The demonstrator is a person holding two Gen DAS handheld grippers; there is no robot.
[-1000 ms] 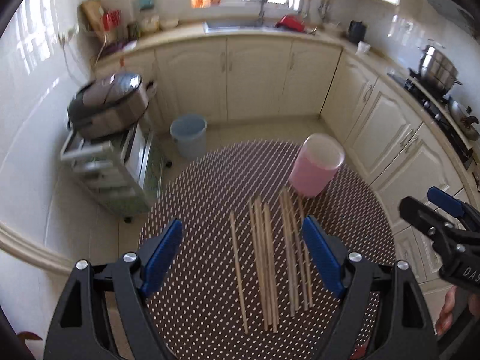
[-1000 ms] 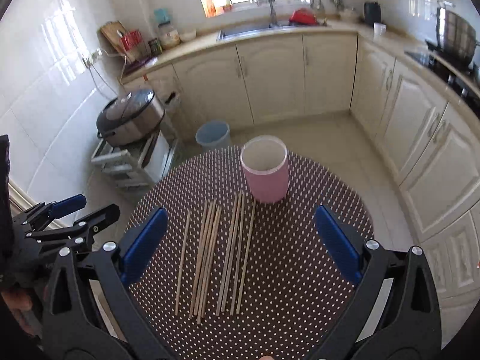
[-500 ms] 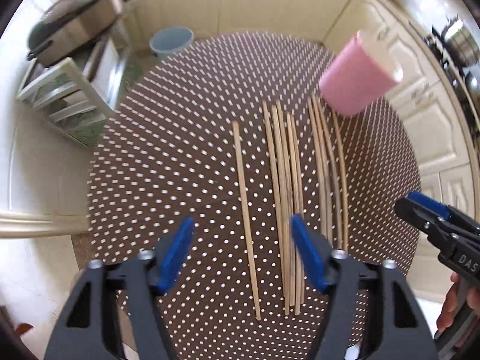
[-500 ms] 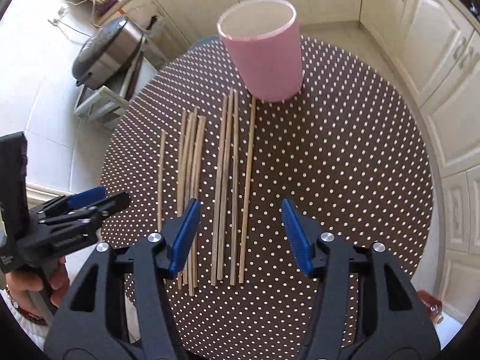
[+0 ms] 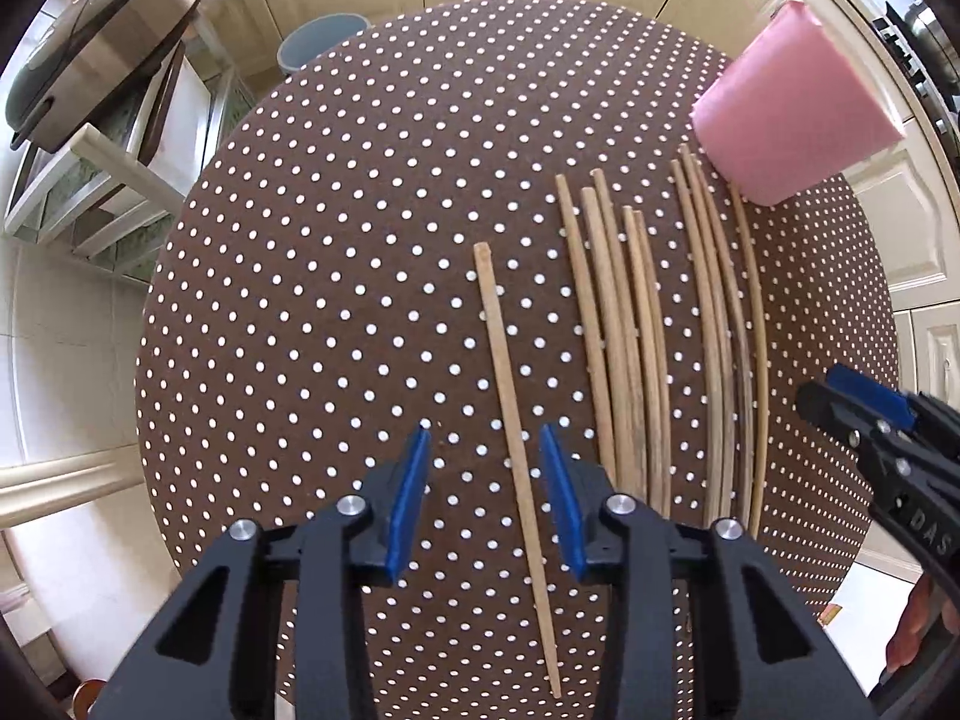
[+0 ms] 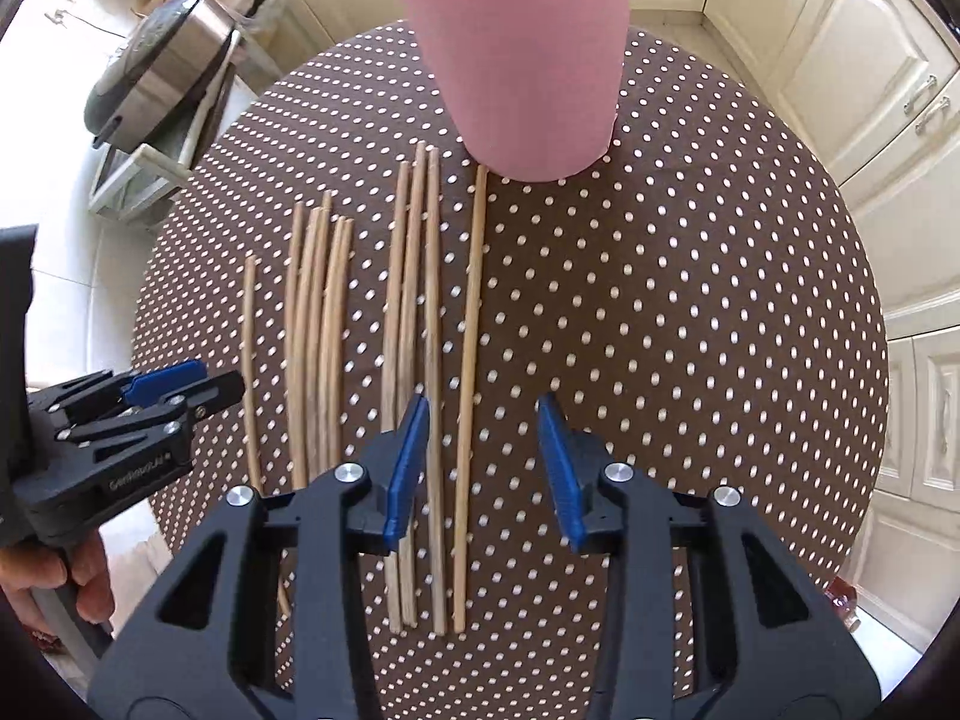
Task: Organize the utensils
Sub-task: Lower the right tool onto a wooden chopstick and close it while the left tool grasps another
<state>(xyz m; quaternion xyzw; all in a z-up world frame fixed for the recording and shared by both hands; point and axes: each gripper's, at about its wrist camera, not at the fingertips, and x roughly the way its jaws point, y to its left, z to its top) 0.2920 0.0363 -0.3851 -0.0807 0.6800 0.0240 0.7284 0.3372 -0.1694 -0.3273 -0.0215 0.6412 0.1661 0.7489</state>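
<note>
Several wooden chopsticks lie side by side on a round brown polka-dot table. A pink cup stands upright at their far end; it also shows in the left wrist view. My left gripper is open, low over the table, its jaws either side of the lone leftmost chopstick. My right gripper is open, its jaws either side of the rightmost chopstick and one beside it. Each gripper shows in the other's view, the right and the left.
A rice cooker sits on a rack left of the table, with a blue bin on the floor behind. Cream cabinets run along the far and right sides. The table has bare cloth right of the chopsticks.
Both grippers have come down and forward close to the table and narrowed their jaws. The left now straddles the leftmost chopstick, the right the rightmost ones.
</note>
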